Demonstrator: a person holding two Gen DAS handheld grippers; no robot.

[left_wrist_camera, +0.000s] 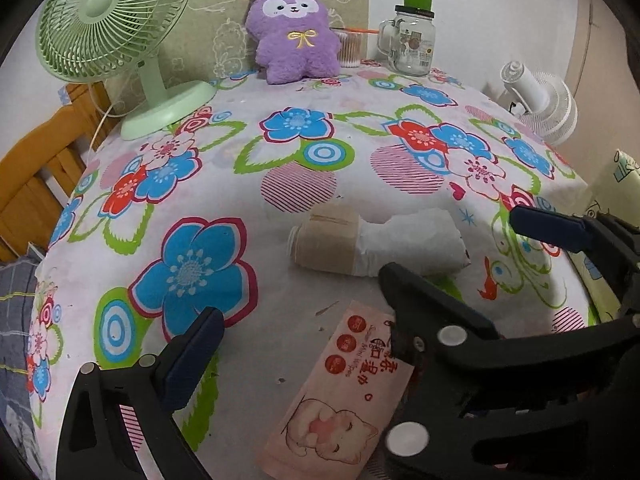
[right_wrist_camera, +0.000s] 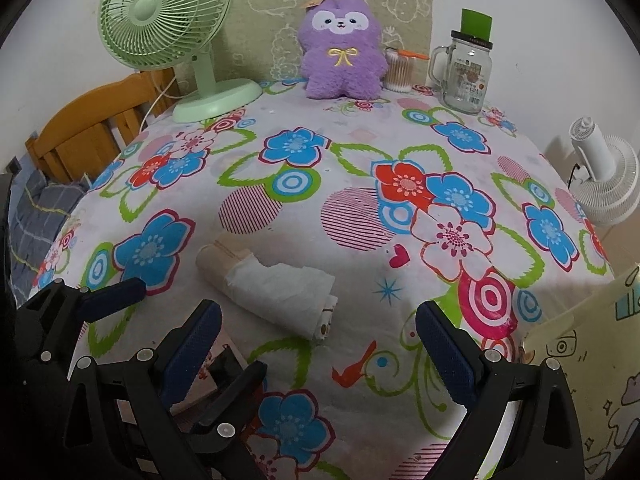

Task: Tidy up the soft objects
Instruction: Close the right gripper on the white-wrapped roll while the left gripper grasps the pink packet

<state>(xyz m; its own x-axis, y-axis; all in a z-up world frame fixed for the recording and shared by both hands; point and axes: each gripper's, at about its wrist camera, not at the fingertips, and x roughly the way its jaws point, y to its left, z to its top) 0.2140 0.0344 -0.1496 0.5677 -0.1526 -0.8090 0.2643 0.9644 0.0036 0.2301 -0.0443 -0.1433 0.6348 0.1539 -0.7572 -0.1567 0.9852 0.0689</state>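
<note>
Purple plush toy [right_wrist_camera: 341,53], mint-green fan [right_wrist_camera: 168,20], floral blue-red-green tablecloth [right_wrist_camera: 360,152], pink wipes packet [left_wrist_camera: 340,392]

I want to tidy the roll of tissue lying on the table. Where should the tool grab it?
Probably around the white tissue-wrapped middle of the roll, coming down from above. It lies on its side, so its long rounded sides face up, and the open right tool already hovers just in front of it.
</note>
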